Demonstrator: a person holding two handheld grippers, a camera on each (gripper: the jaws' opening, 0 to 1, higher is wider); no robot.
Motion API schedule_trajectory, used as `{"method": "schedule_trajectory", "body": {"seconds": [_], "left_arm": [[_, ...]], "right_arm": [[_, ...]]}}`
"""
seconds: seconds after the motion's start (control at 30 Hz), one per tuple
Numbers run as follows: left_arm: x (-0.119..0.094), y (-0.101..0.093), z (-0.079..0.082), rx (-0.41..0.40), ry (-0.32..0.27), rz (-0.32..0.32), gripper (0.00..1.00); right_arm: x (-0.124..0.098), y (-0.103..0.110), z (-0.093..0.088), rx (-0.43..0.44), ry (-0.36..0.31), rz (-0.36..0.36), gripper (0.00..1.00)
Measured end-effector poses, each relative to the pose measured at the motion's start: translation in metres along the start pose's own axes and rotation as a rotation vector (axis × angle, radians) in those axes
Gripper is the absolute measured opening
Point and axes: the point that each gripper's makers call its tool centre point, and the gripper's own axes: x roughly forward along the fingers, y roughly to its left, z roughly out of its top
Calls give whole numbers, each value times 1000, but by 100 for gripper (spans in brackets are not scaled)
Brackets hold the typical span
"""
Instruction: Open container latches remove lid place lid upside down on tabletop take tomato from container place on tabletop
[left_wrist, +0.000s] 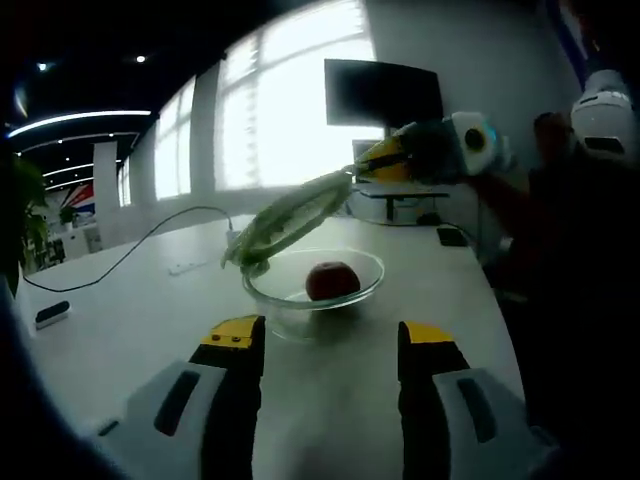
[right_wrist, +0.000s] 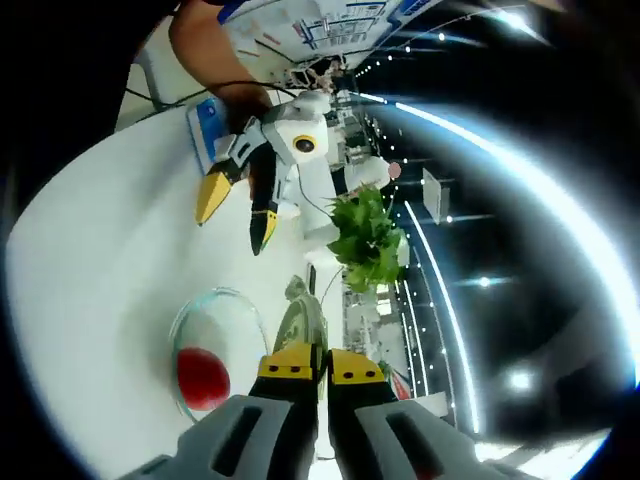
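A black cable (left_wrist: 120, 255) and a small dark device (left_wrist: 52, 313) lie on the table far left, a monitor (left_wrist: 382, 92) behind, a green plant (right_wrist: 368, 238) beyond.

A white table (left_wrist: 330, 400) holds a clear glass bowl (left_wrist: 316, 295) near its middle, a cable (left_wrist: 130, 250) and a small dark device (left_wrist: 52, 313) toward its far left edge.
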Motion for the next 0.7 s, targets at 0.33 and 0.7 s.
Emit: {"method": "schedule_trajectory", "body": {"seconds": [0.33, 0.7], "left_arm": [[-1, -2, 0, 11, 0, -4, 47], [-2, -1, 1, 6, -8, -4, 47]], "right_arm": [[14, -20, -8, -99, 43, 22, 0], [30, -43, -23, 20, 53, 153, 0]]}}
